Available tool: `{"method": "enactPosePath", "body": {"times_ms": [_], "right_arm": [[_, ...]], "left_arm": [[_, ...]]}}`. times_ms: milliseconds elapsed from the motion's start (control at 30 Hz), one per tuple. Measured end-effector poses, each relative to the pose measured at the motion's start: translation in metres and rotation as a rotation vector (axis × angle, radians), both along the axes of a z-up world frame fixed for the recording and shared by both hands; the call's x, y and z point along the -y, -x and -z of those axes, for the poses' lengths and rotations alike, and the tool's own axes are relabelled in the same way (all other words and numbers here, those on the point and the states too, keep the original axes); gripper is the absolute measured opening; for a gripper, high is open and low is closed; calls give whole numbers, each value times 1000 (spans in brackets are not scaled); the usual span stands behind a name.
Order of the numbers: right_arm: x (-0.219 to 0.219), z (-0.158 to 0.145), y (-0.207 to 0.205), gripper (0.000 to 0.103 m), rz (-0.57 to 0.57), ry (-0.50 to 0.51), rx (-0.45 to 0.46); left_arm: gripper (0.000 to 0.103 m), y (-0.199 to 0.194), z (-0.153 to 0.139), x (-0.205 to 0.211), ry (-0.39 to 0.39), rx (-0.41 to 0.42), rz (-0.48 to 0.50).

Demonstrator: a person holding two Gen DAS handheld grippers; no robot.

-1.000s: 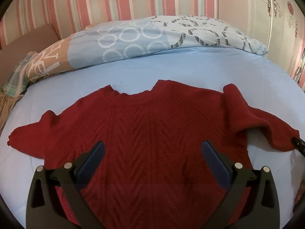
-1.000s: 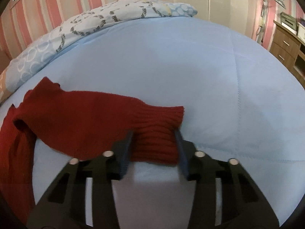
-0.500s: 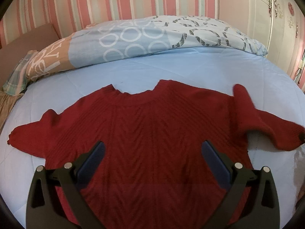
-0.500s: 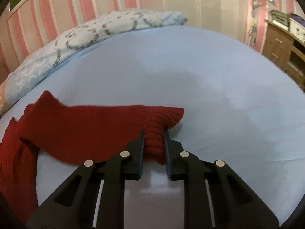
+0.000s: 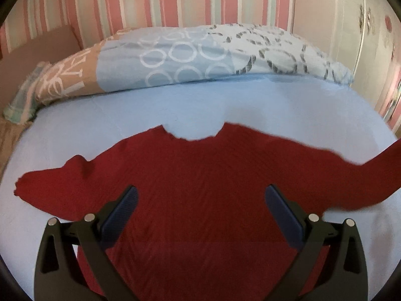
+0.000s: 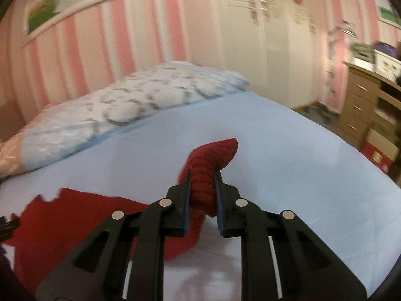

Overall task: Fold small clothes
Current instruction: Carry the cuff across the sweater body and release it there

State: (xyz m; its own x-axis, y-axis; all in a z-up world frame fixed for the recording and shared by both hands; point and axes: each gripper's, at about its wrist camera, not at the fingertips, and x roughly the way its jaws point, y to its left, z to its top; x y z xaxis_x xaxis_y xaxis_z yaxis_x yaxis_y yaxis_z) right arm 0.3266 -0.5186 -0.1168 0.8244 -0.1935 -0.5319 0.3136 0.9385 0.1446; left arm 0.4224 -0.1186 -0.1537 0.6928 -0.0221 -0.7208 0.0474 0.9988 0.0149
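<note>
Red sweater cuff (image 6: 206,173) in right hand-held gripper (image 6: 203,175)

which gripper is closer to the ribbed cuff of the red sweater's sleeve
Right. The right gripper is shut on the ribbed cuff, holding it up off the blue bed sheet. The left gripper is open above the red sweater body, well away from that cuff.

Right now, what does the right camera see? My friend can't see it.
The right gripper pinches a red sweater's cuff, lifted above a blue bed. A patterned quilt lies behind.
</note>
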Motion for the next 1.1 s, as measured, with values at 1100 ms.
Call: {"method": "enactPosePath", "body": {"times_ms": [1100], "right_arm": [[-389, 70, -142, 17, -534, -63, -193]], "left_arm": [[101, 18, -17, -212, 9, -18, -177]]}}
